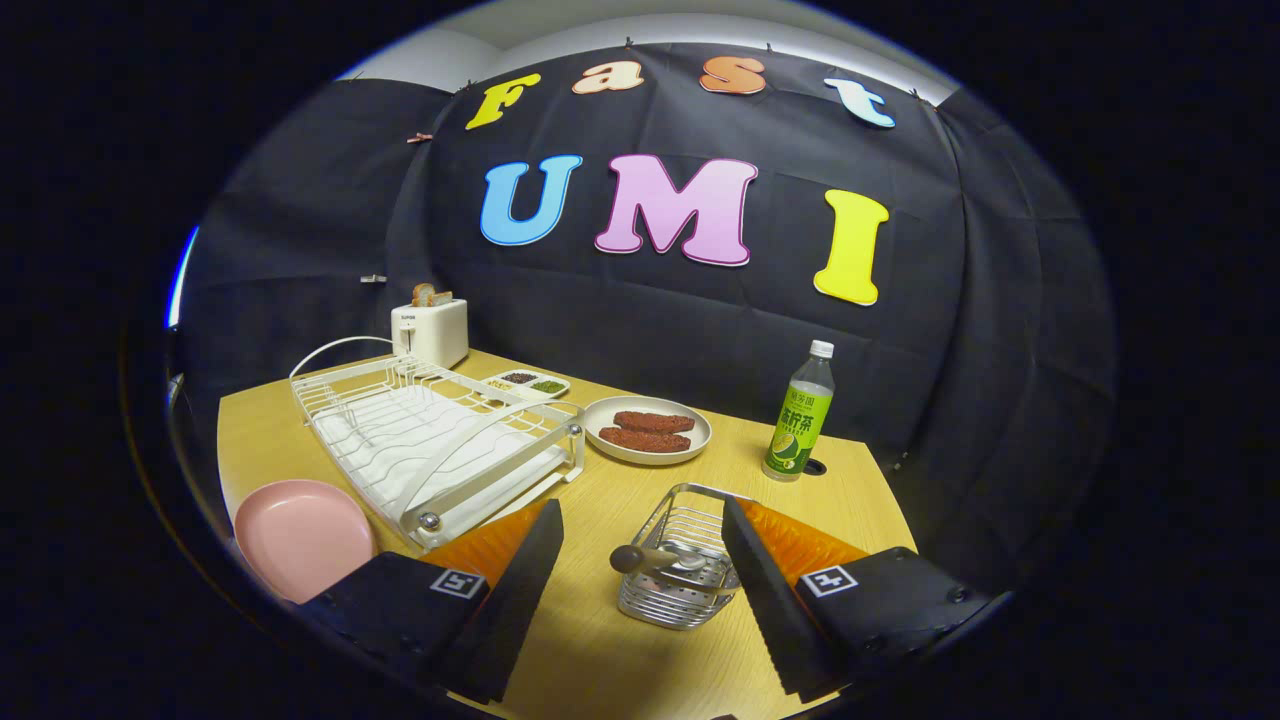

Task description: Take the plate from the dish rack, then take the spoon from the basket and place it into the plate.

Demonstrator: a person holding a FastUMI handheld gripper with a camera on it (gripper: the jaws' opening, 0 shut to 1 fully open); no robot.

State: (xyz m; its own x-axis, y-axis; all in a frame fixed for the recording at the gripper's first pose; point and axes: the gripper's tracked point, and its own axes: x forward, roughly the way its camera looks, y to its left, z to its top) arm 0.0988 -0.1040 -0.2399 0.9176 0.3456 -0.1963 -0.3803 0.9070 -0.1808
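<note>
Spread wide and gripping nothing, the tool [642,535] hangs above the pale wooden worktop [640,640], its two fingers [520,580] angled apart over bare wood. One small silver wire basket [682,560] stands just beside the right finger, partly tucked behind it so its right side is hidden. One spoon [660,560] lies in that basket with its long axis running roughly crosswise to the fingers, the dark rounded handle end poking out over the basket's left rim and the metal bowl resting inside toward the right finger; its finer shape is hard to make out. One round pink plate [300,535] sits flat on the worktop beside the left finger, near the front corner of the one white wire dish rack [430,440]; the plate's lower edge is cut off behind the tool's body. Beyond the fingers rests one cream round dish [648,431] carrying two reddish-brown oblong pieces. One green-labelled plastic bottle [800,415] stands upright further right. Behind the rack are one white toaster [432,330] and one small divided white tray [528,384], whose contents are too small to tell.
</note>
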